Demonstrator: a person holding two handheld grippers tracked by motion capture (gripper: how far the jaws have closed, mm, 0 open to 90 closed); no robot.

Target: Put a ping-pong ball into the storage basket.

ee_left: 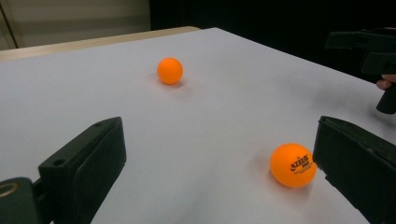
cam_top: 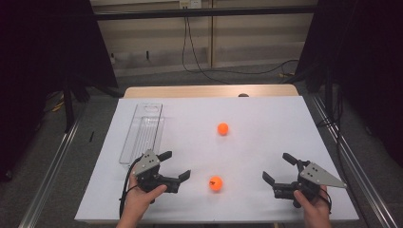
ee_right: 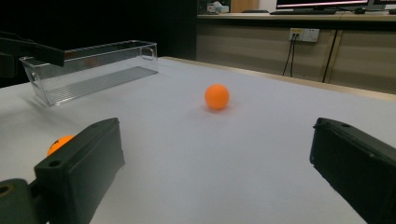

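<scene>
Left tongs and right tongs both gape wide near the desk's front edge, the marked orange ball lying between them.

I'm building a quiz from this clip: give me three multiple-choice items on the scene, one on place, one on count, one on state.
1. Where does the clear bin stand?
A. table's left side
B. table's right side
C. on the floor

2. How many orange balls lie on the table?
A. one
B. two
C. three

3. How is the left gripper?
A. shut on a ball
B. open, holding nothing
C. inside the bin

Key: 1 A, the bin lies beyond the left gripper; 2 B, a near ball and a far ball; 3 B, its jaws stand apart with the near ball beside one.
</scene>
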